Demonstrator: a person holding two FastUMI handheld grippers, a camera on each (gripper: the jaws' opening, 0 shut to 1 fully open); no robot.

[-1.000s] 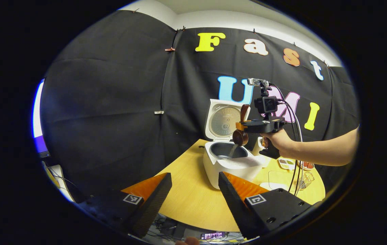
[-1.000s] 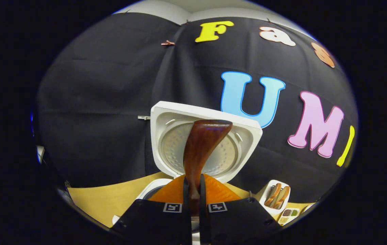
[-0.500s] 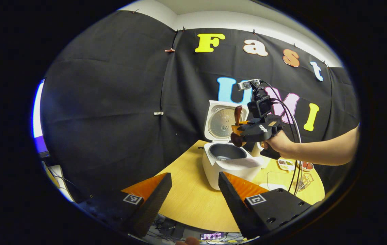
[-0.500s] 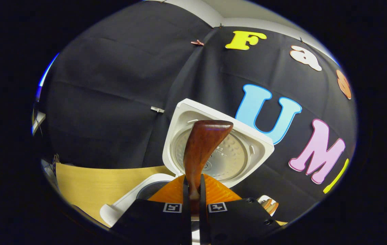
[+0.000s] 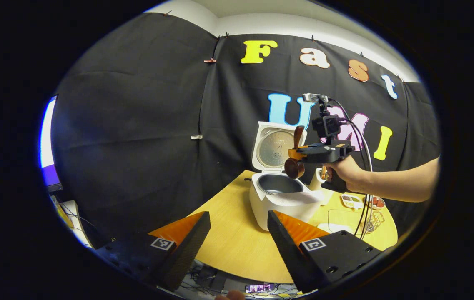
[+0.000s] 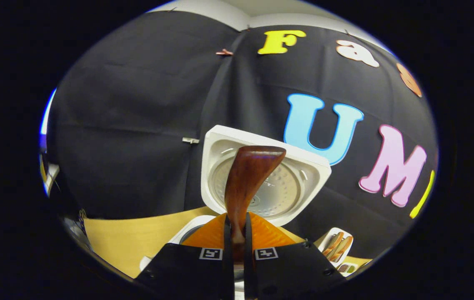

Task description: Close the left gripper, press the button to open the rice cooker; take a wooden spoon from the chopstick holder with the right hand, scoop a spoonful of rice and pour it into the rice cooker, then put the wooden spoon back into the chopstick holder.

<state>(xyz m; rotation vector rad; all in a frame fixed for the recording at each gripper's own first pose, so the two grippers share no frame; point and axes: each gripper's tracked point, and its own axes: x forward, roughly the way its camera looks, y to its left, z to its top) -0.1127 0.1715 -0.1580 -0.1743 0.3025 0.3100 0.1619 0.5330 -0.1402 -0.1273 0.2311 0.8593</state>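
Observation:
The white rice cooker stands on the round wooden table with its lid up and its dark inner pot showing. A hand holds my right gripper above the pot's right rim, shut on the wooden spoon, whose bowl hangs down over the pot. In the right gripper view the spoon's handle sticks up from between my right gripper's fingers, in front of the lid. My left gripper hovers open near the table's front edge, holding nothing.
Behind the hand stands a white holder. Small trays of food and a wire rack lie at the table's right. A white tray with brown pieces sits to the cooker's right. A lit screen is far left.
A second ago rice streamed from the spoon into the pot; the stream has stopped. The right gripper tilted and rolled, then came back level above the pot. The left gripper stayed put.

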